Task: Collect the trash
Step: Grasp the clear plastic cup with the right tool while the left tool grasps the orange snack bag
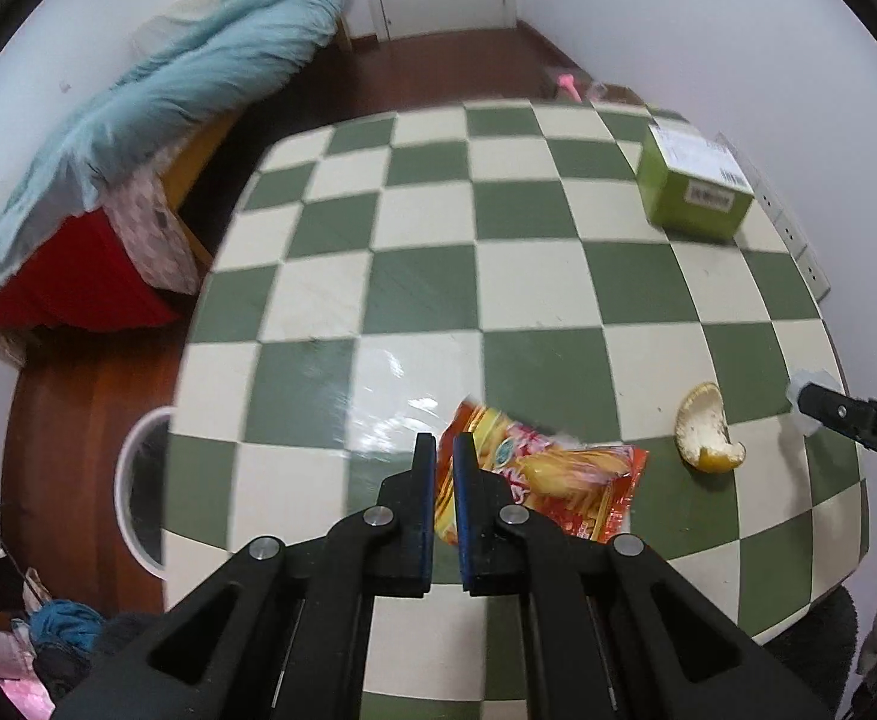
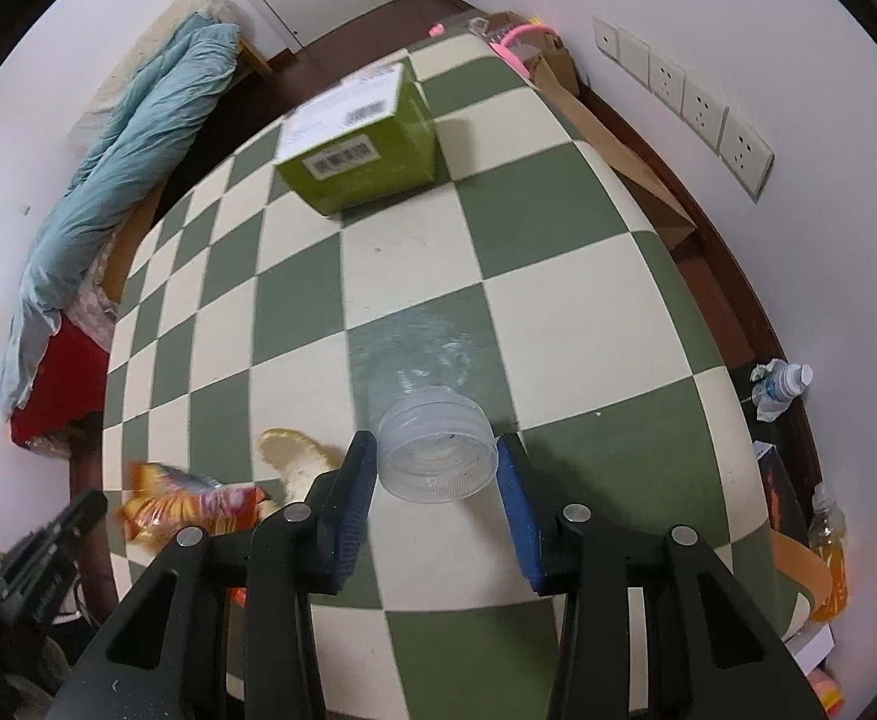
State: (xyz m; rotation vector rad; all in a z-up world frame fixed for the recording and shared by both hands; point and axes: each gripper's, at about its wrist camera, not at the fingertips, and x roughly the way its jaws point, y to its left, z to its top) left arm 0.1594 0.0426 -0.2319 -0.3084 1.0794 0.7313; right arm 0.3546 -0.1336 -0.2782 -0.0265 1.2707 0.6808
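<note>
My left gripper (image 1: 444,450) is shut on a red and yellow snack wrapper (image 1: 564,474), which trails to the right over the checked table (image 1: 420,276). An orange peel (image 1: 705,432) lies on the table further right. In the right wrist view my right gripper (image 2: 435,462) is shut on a clear plastic cup (image 2: 438,456), with a blue pad against each side of it. The peel (image 2: 294,450) and the wrapper (image 2: 192,504) show to its left, beside the left gripper's body (image 2: 48,546). The right gripper's tip (image 1: 840,414) enters the left wrist view at the right edge.
A green cardboard box (image 1: 696,186) stands at the table's far right. A white bin (image 1: 138,492) sits on the floor by the table's left edge. A bed with a blue quilt (image 1: 168,90) lies beyond. Bottles (image 2: 786,384) and a brown paper bag (image 2: 618,138) line the right wall.
</note>
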